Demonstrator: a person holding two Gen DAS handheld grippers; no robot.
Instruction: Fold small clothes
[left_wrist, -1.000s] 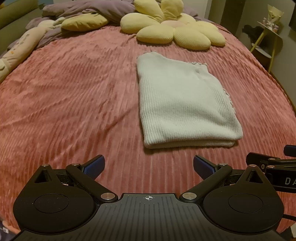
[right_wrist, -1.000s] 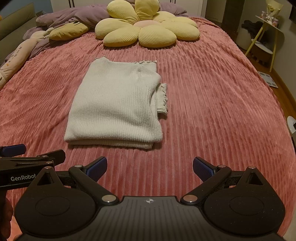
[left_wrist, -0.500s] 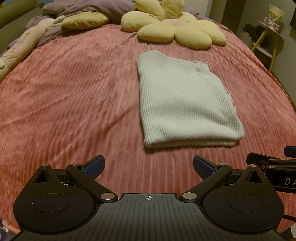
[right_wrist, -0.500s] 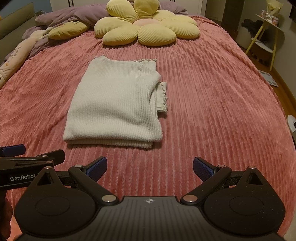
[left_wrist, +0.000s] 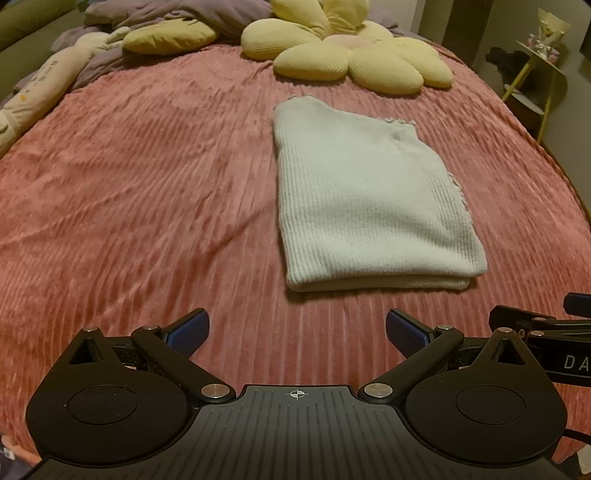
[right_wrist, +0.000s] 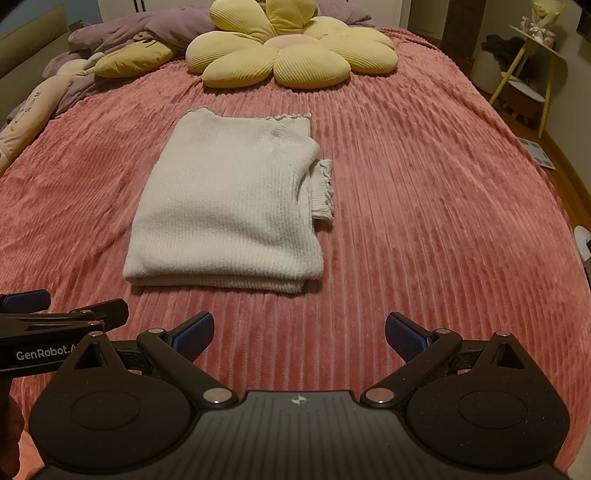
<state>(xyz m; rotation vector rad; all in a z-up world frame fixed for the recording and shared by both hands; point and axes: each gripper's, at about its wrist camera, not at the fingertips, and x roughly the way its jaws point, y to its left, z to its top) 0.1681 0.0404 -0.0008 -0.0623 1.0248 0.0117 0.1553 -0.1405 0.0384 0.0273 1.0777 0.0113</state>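
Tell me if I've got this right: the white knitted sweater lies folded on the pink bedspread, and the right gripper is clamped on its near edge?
Not quite. The white knitted sweater does lie folded on the pink bedspread, but the right gripper is not clamped on it. In the right wrist view its jaws stand wide apart, short of the sweater's near edge, with bare bedspread between them.

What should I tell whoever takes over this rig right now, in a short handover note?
Left gripper: open, empty, held short of the sweater's near edge.
Right gripper: open, empty, alongside the left one.
Sweater: white knit, folded into a neat rectangle on the pink bedspread, nearer the left side in the right wrist view. One ruffled cuff sticks out on its right edge.
Done: the fold looks finished.
Left: perhaps tuck that cuff in; no other clothes to fold are in view.
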